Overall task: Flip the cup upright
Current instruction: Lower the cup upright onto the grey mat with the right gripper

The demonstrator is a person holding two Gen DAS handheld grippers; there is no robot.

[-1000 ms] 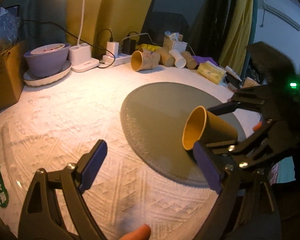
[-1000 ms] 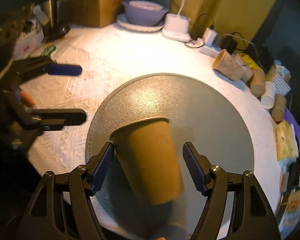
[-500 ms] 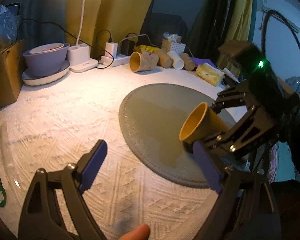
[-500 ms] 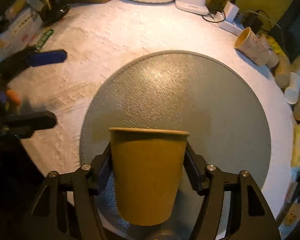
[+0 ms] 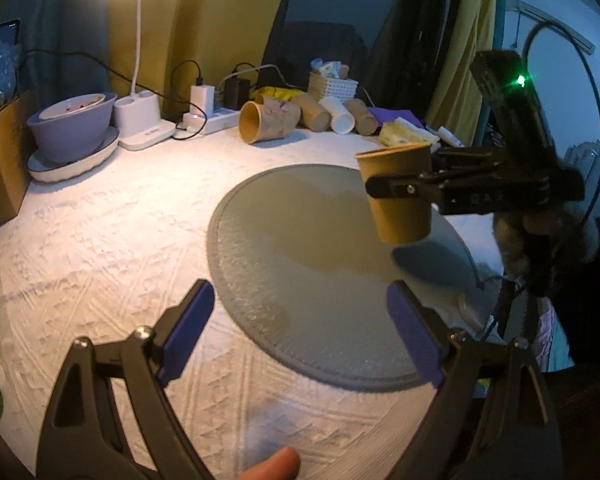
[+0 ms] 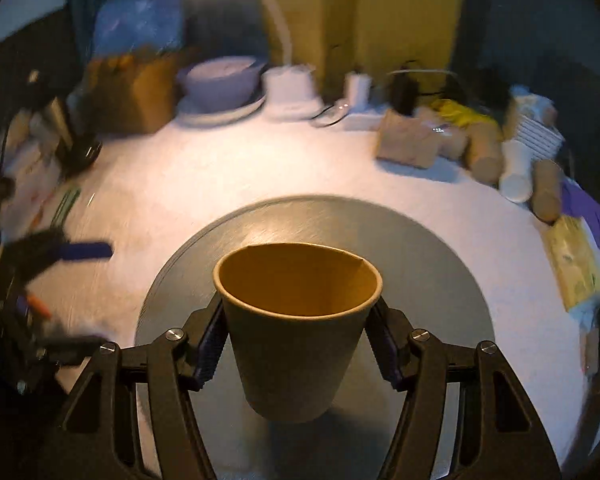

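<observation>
The right gripper (image 6: 296,344) has its jaws clamped on the cup (image 6: 296,320), mouth up, above the grey mat (image 6: 440,264). The left wrist view shows the cup's (image 5: 396,192) base clear of the mat (image 5: 300,260). The left gripper (image 5: 296,332) hangs empty, jaws wide, over the desk's (image 5: 120,240) near edge.

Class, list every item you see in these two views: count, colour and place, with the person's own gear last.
paper cup: 1, tan, upright, held above mat
round mat: 1, grey, table centre
tablecloth: 1, white, textured
bowl: 1, lilac, on white plate, far left
lamp: 1, white, at back
spare cups: several, tan and white, lying at back
basket: 1, white, at back
right gripper: black, clamping cup
left gripper: black, blue pads, open, empty
</observation>
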